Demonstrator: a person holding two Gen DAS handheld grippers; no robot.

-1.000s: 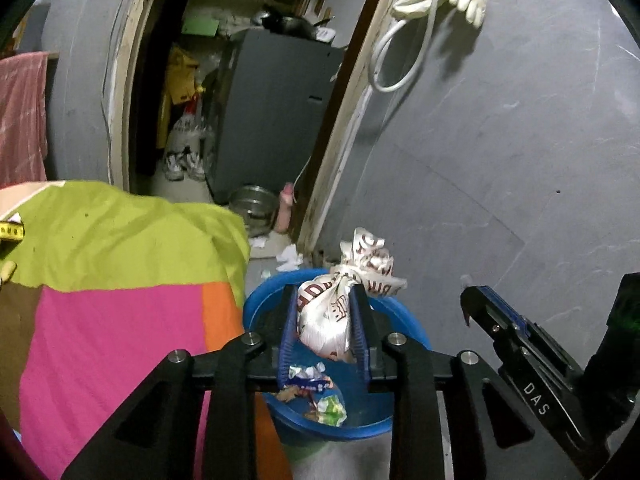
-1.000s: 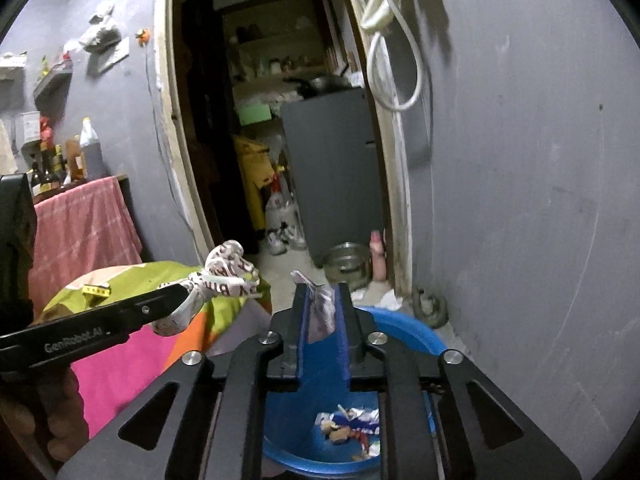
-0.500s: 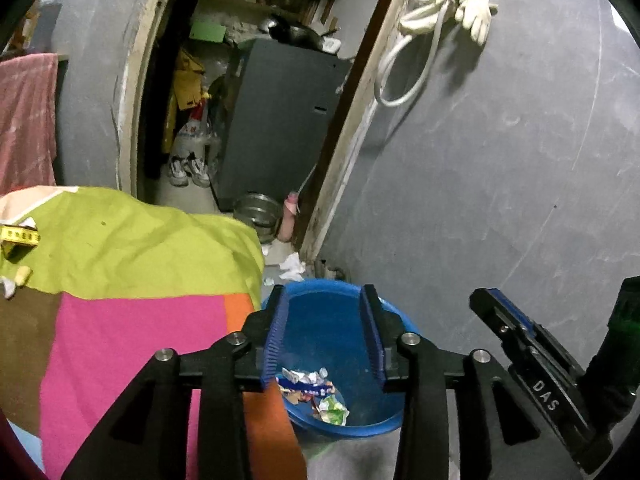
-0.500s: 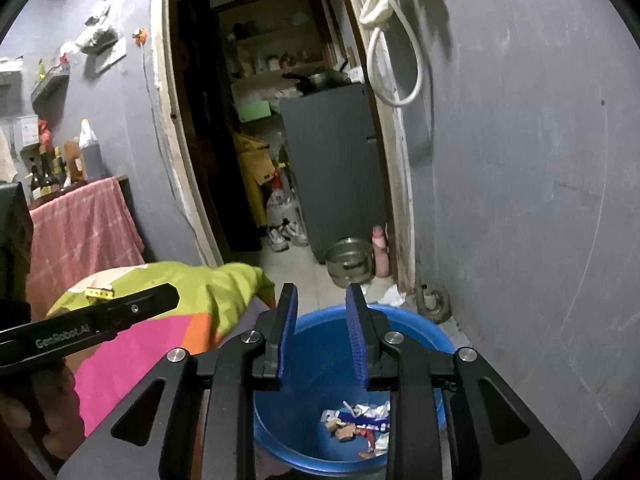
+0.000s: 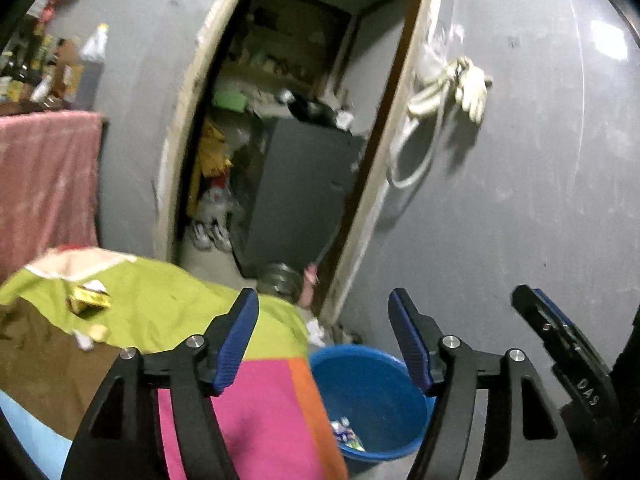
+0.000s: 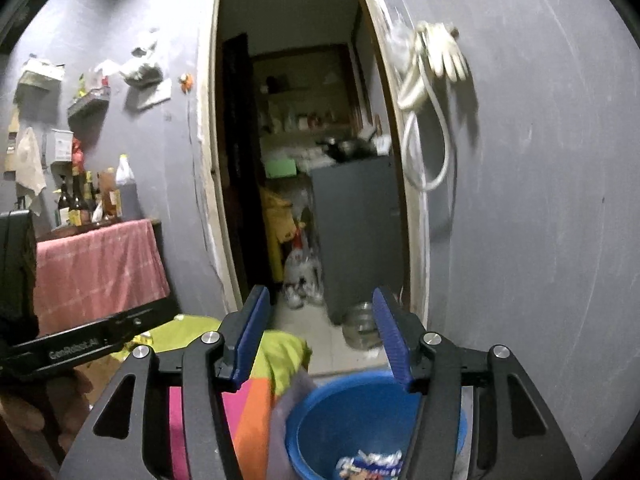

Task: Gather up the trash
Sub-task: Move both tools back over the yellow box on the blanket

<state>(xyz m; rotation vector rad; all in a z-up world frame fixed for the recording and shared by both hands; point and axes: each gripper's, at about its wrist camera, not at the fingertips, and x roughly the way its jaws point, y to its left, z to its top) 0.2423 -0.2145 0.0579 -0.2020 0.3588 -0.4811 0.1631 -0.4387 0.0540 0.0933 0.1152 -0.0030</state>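
Note:
A blue plastic bucket (image 5: 372, 392) stands on the floor beside the bed, by the grey wall; it also shows in the right wrist view (image 6: 352, 412). Crumpled wrappers (image 5: 346, 436) lie at its bottom, seen in the right wrist view too (image 6: 370, 464). My left gripper (image 5: 322, 334) is open and empty, above and left of the bucket. My right gripper (image 6: 320, 332) is open and empty above the bucket. A yellow wrapper (image 5: 90, 300) and small white scraps (image 5: 86, 338) lie on the green part of the bedspread.
The bedspread (image 5: 248, 412) in green, pink, orange and brown fills the lower left. An open doorway (image 6: 304, 184) leads to a cluttered room with a grey cabinet. A metal bowl (image 6: 360, 324) sits on the floor. A pink-covered shelf (image 6: 96, 268) holds bottles. Hose and glove (image 6: 436, 60) hang on the wall.
Both grippers opened and dropped their trash into the bucket, the left its white printed wrapper, the right a small scrap. Both then opened wider and tilted upward, away from the bucket.

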